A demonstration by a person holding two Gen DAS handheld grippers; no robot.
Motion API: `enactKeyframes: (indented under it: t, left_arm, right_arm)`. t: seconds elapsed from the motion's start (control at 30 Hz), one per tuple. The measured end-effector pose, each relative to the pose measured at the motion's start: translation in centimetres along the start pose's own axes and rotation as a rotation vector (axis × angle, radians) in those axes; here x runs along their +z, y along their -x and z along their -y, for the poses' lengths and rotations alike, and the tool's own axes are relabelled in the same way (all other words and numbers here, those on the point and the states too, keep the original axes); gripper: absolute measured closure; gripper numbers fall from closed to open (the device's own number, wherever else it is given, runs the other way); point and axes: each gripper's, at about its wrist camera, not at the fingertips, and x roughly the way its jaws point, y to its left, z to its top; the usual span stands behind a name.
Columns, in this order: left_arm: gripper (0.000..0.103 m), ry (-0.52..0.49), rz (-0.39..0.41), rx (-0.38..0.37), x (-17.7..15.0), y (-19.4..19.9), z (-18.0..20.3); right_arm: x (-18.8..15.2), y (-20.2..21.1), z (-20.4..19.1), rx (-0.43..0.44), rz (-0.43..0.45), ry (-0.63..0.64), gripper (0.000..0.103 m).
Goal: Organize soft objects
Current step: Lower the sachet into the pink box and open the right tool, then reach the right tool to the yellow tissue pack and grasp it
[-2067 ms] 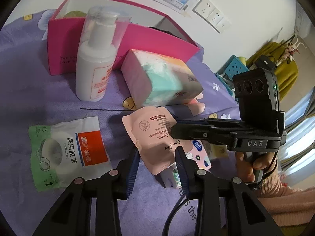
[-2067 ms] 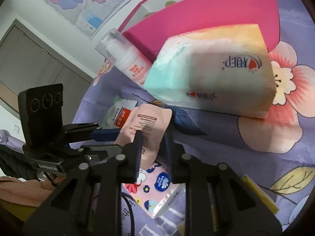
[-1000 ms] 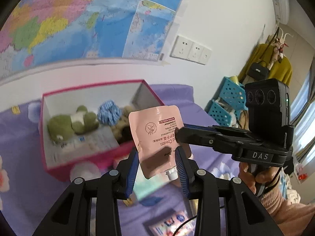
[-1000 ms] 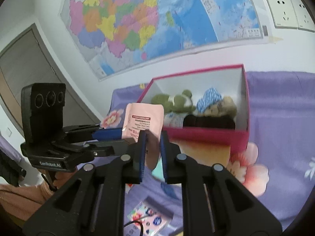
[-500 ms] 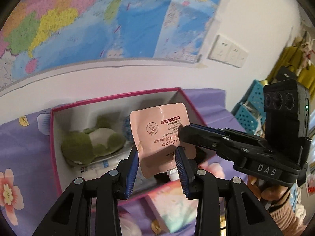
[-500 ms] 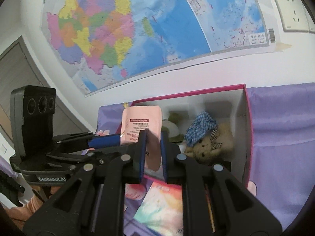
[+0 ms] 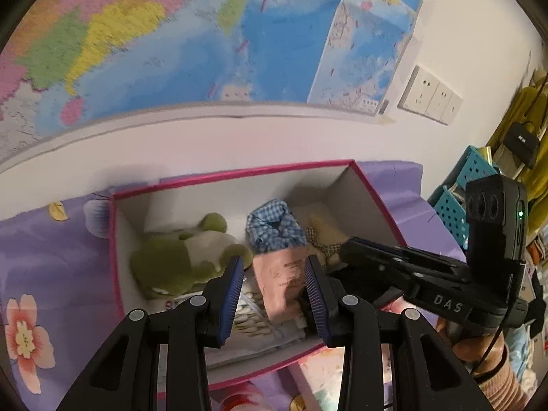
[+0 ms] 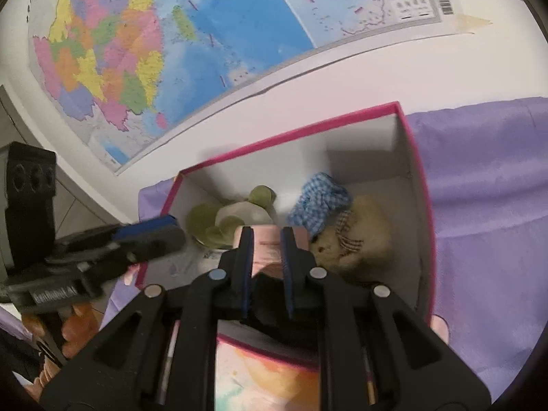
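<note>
Left wrist view: the left gripper [image 7: 274, 286] is spread wide, its fingers clear of the pink pouch [image 7: 282, 281], which lies inside the pink box [image 7: 114, 257] beside a green plush [image 7: 167, 260]. The right gripper [image 8: 266, 255] stands narrowly parted over the pouch, gripping nothing.

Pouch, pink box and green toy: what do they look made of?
Pouch: looks like thin matte plastic film, creased and bending. Box: likely cardboard, with stiff straight walls, white inside and a pink rim. Green toy: plush fabric, fuzzy and rounded; its stuffing cannot be seen.
</note>
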Motion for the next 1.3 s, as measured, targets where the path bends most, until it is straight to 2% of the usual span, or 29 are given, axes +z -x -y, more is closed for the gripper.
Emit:
enactKeyframes:
  t: [0.2, 0.37, 0.57, 0.73, 0.97, 1.07, 1.3]
  left_arm:
    - [0.066, -0.053, 0.045, -0.039, -2.4, 2.4, 1.0]
    - [0.064, -0.104, 0.093, -0.114, -5.1, 5.0, 2.5]
    - [0.061, -0.155, 0.119, -0.163, -8.6, 7.0, 4.7]
    - [0.061, -0.186, 0.090, -0.205, -11.7, 7.2, 6.2]
    - [0.061, -0.142, 0.018, -0.245, -15.3, 5.6, 6.2]
    - [0.061, -0.128, -0.012, -0.245, -16.4, 4.7, 6.4]
    - [0.061, -0.153, -0.073, -0.313, -18.2, 3.9, 8.6]
  right_arm:
    - [-1.6, 3.4, -0.4, 0.034, 0.021, 0.016, 0.080]
    - [-3.1, 6.4, -1.6, 0.082, 0.036, 0.043, 0.076]
    - [-5.9, 9.5, -2.1, 0.108, 0.031, 0.066, 0.072]
    - [-8.6, 11.1, -1.8, 0.096, 0.015, 0.076, 0.072]
    - [-12.6, 12.2, -0.1, 0.053, -0.033, 0.045, 0.070]
    - [-13.9, 12.4, 0.5, 0.042, -0.046, 0.025, 0.070]
    - [-16.4, 12.7, 2.0, -0.018, -0.085, -0.010, 0.070]
